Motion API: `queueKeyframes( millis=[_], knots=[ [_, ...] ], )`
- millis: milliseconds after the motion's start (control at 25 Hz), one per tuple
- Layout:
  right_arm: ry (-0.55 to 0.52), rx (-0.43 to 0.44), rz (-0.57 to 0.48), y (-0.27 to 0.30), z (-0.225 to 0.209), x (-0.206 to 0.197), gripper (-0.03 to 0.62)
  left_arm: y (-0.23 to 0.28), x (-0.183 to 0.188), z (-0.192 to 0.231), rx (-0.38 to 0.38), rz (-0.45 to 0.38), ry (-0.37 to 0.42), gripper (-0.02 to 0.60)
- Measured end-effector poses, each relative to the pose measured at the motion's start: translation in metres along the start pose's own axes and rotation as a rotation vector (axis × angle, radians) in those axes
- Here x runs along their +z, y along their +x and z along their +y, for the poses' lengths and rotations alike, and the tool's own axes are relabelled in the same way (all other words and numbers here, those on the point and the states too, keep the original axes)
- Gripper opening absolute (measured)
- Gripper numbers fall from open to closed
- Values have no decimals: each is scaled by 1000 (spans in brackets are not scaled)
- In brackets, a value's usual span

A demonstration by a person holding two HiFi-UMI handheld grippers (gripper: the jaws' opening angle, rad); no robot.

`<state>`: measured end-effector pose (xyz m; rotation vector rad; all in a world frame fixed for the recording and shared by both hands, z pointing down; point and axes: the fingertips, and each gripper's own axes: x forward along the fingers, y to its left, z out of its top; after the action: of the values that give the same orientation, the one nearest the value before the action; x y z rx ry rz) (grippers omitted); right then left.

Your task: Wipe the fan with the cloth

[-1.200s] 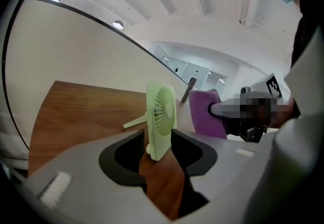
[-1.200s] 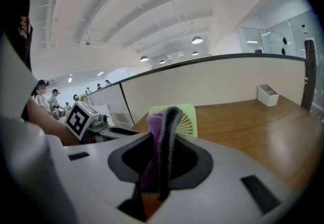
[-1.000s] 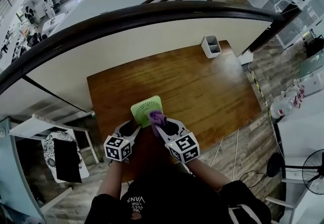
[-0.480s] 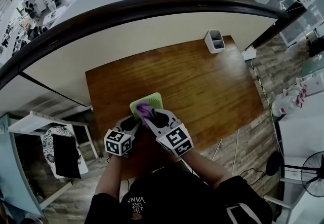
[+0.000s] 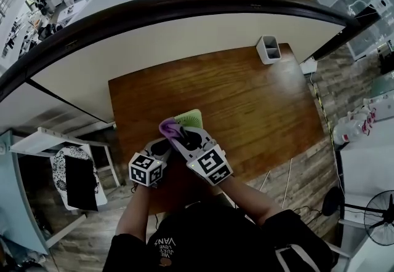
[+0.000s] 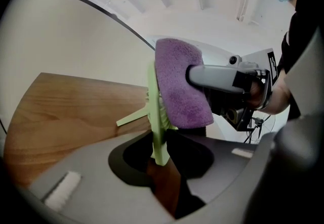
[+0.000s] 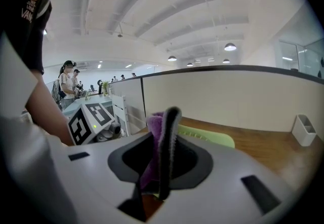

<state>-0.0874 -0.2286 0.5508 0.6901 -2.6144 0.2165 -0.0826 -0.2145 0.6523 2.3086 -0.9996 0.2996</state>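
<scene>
The light green flat plastic fan [image 6: 157,132] is upright over the near left part of the brown wooden table [image 5: 246,92]. Your left gripper [image 6: 161,159] has just been closing its jaws and now grips the fan's lower edge. Your right gripper [image 7: 161,137] pinches the purple fuzzy cloth [image 6: 179,86], which lies against the fan's face.

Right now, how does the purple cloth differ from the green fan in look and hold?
Colour: the cloth is purple, the fan light green.
Build: the cloth is soft and fluffy; the fan is a thin stiff panel standing on edge.
Hold: the right claw pinches the cloth; the fan stands in the left claw, whose jaws have just been closing on it.
Shared: they appear to touch, the cloth lying against the fan's face.
</scene>
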Motion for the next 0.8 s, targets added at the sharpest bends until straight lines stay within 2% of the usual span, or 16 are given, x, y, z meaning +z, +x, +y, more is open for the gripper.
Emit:
queueKeyframes(
  millis=[360, 800],
  knots=[
    [62, -69, 19, -20, -29, -13, 92, -1, -1, 1, -12, 8, 18, 94],
    [181, -274, 25, -66, -95, -38, 92, -1, -1, 0, -15, 25, 34, 94]
  ],
)
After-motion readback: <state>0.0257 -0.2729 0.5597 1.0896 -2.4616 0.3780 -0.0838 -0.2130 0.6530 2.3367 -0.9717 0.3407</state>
